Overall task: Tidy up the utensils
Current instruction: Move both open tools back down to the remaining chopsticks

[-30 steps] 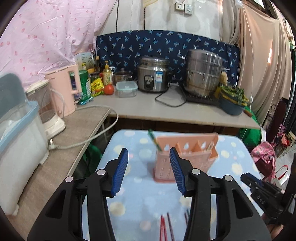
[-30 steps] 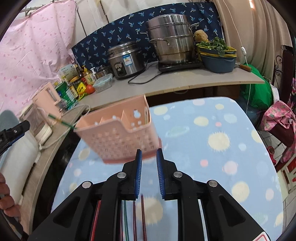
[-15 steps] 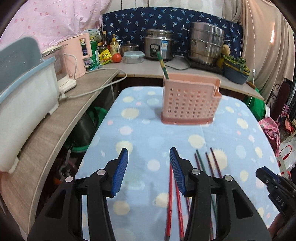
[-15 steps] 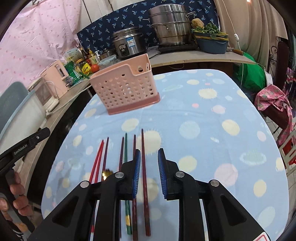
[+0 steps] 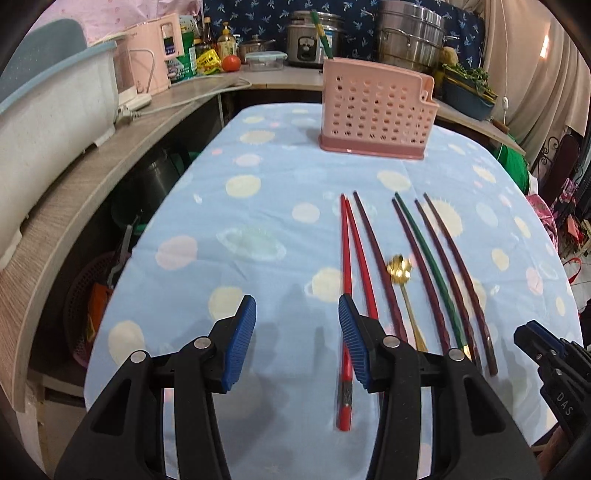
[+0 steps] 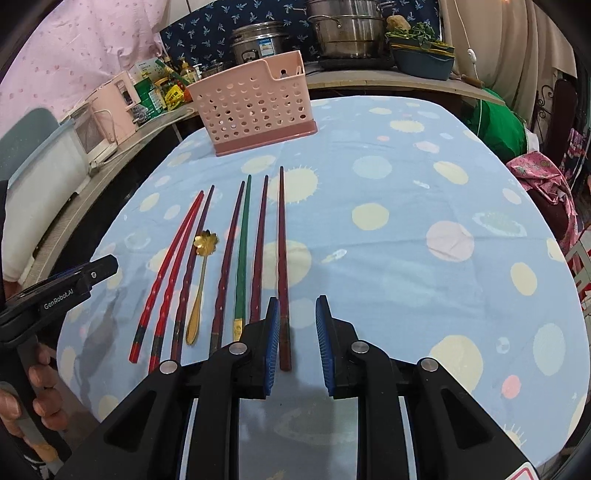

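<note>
Your left gripper (image 5: 297, 332) sits at the bottom of the left wrist view with its jaws apart and nothing between them; its right finger overlaps the near end of the two red chopsticks (image 5: 347, 266). Your right gripper (image 6: 295, 339), low in the right wrist view, has its jaws a narrow way apart and empty, with the rightmost dark chopstick (image 6: 282, 258) running down just beside its left finger.

The chopsticks lie in a row on the spotted blue tablecloth (image 5: 258, 206): the red pair, then dark ones, a gold spoon (image 5: 400, 273) with a flower-shaped bowl, and a green chopstick (image 6: 242, 254) among more dark ones. The pink basket (image 5: 376, 110) stands upright in the upper middle of both views, well apart from the row, with one green stick (image 5: 320, 31) poking from it.
</note>
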`<action>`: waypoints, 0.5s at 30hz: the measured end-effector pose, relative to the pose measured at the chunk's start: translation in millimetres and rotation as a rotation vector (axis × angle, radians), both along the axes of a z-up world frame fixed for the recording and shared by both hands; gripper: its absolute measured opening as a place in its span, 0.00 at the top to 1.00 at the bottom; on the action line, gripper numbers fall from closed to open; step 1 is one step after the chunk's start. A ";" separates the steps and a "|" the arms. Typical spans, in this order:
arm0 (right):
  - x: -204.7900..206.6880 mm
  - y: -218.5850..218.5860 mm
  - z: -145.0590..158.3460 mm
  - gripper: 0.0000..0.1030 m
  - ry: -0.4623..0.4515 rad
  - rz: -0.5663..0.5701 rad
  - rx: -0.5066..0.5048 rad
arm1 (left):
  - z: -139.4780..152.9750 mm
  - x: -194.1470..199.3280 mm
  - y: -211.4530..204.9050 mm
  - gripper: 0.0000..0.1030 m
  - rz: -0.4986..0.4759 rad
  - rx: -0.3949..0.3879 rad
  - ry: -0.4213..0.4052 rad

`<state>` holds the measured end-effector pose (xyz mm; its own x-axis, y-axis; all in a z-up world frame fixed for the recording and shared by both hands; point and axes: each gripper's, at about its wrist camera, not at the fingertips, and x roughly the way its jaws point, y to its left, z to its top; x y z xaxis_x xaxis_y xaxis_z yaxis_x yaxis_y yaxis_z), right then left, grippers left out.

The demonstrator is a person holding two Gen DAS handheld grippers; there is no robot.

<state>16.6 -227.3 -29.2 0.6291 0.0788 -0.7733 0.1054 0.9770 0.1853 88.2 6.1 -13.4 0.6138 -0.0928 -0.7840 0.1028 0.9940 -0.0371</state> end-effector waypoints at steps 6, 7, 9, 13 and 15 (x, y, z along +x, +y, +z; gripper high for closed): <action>-3.4 7.3 -13.4 0.80 0.023 0.013 0.011 | -16.5 -13.0 -1.0 0.57 -0.017 -0.010 0.037; -3.3 8.3 -14.9 0.80 0.025 0.014 0.010 | -18.0 -14.6 -1.1 0.56 -0.019 -0.011 0.041; -2.6 9.6 -17.1 0.80 0.029 0.014 0.009 | -20.8 -17.8 -1.0 0.52 -0.021 -0.011 0.046; -0.5 10.8 -22.7 0.80 0.044 0.015 0.011 | -25.2 -23.3 -1.5 0.47 -0.029 -0.009 0.051; -1.1 10.8 -25.7 0.80 0.050 0.015 0.013 | -28.6 -24.0 -1.5 0.47 -0.030 -0.013 0.063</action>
